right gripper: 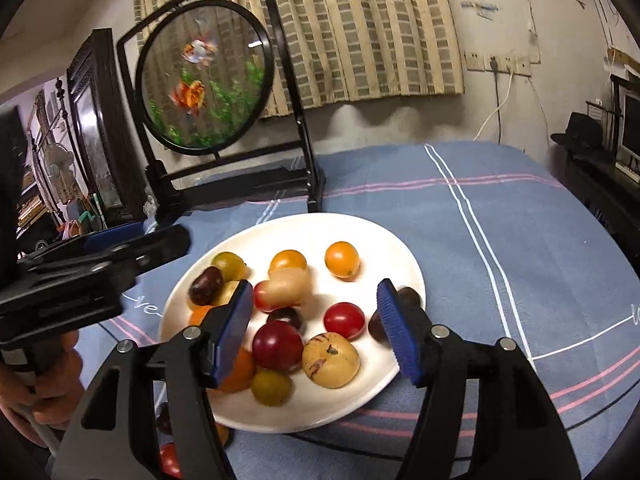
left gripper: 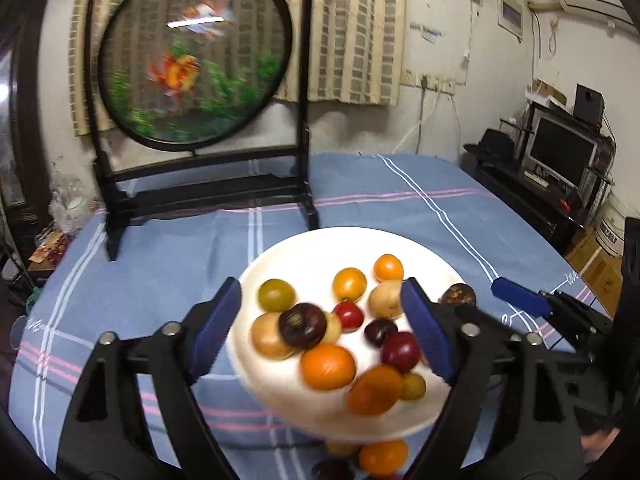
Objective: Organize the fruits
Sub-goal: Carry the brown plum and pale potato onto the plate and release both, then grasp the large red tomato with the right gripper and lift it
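A white plate on the blue checked cloth holds several small fruits: orange ones, a dark purple one, red ones, tan ones and a greenish one. My left gripper hovers over the plate, open, with nothing between its blue pads. My right gripper is open above the same plate, over a red fruit and a tan fruit, touching neither. A few fruits, one orange and one red, lie on the cloth in front of the plate.
A round goldfish screen in a black stand rises just behind the plate. The other gripper shows at each view's side, and a hand grips the left one. A dark unit with a monitor stands beyond the table's right edge.
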Tool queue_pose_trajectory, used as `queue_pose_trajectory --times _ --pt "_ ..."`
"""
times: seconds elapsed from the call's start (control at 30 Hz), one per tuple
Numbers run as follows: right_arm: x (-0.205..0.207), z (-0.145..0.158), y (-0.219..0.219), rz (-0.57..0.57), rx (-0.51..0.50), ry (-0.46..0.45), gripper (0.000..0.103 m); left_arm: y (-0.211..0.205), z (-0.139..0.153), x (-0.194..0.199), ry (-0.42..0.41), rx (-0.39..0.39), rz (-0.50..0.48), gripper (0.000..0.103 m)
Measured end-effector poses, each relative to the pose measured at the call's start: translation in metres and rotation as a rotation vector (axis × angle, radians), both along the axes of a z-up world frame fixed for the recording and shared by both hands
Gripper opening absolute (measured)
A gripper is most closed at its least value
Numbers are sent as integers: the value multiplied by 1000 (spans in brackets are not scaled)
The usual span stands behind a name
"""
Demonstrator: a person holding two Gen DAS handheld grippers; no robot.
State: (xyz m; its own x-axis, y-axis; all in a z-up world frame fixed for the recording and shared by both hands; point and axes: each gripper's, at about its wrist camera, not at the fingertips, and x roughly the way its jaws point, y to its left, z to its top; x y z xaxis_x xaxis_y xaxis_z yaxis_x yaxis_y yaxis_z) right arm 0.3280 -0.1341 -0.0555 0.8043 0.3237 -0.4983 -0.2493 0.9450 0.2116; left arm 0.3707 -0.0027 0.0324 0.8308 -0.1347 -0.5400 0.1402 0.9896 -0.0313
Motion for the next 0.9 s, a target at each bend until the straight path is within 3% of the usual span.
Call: queue_pose_trajectory --times 0.2,0.37,0.5,0.67,0.9 --pt "-21 12 7 16 -16 -21 64 26 -4 -55 -10 4 55 96" --pt "-40 15 21 53 -62 -33 64 55 -31 -89 30 -55 141 97" --pt "-65 8 33 131 -112 9 66 73 -49 -95 89 -11 232 97" --pt "-94 -17 54 212 -210 74 71 98 -48 -94 121 -109 310 98" --pt "-100 -33 78 301 -259 122 71 100 -50 -92 142 -71 358 99"
